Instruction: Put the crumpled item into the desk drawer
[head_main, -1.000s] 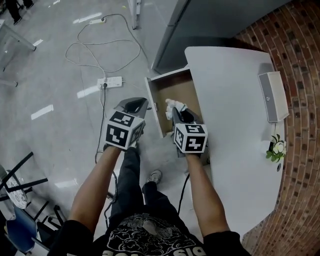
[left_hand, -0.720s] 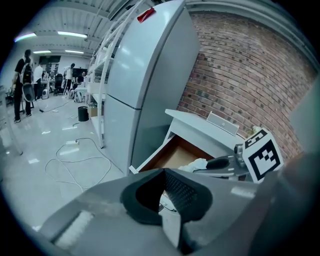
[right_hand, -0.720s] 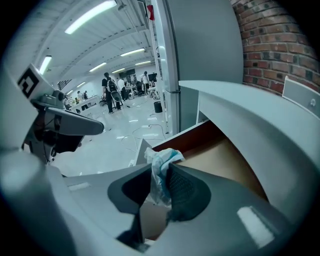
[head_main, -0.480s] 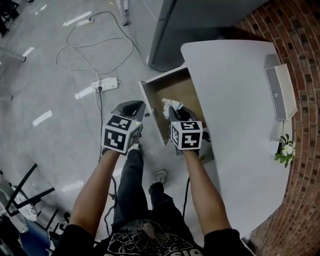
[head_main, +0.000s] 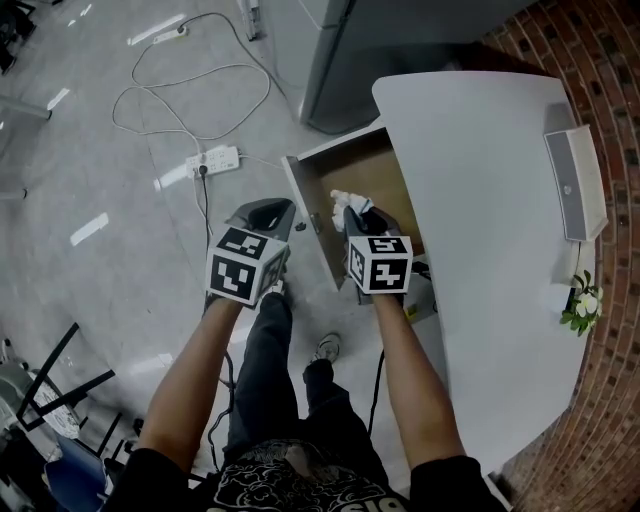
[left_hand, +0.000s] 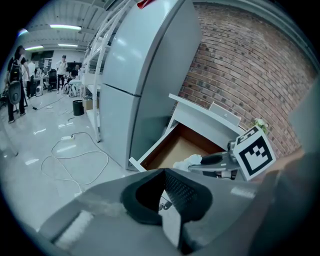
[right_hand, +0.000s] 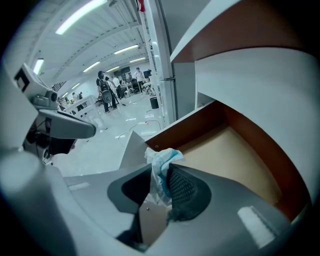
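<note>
The left gripper (head_main: 270, 210), black jaws pressed together on nothing, hangs over the grey floor (head_main: 110, 110), just beside the white front panel of the open brown wooden drawer (head_main: 303, 200). The right gripper (head_main: 356, 214) stays clamped on the crumpled white-and-pale-blue tissue wad (head_main: 345, 199). Both have sunk within the last second, so the wad now hangs low over the drawer's inside, beside the white curved desk top (head_main: 480, 200). Letting go looks like the next step.
</note>
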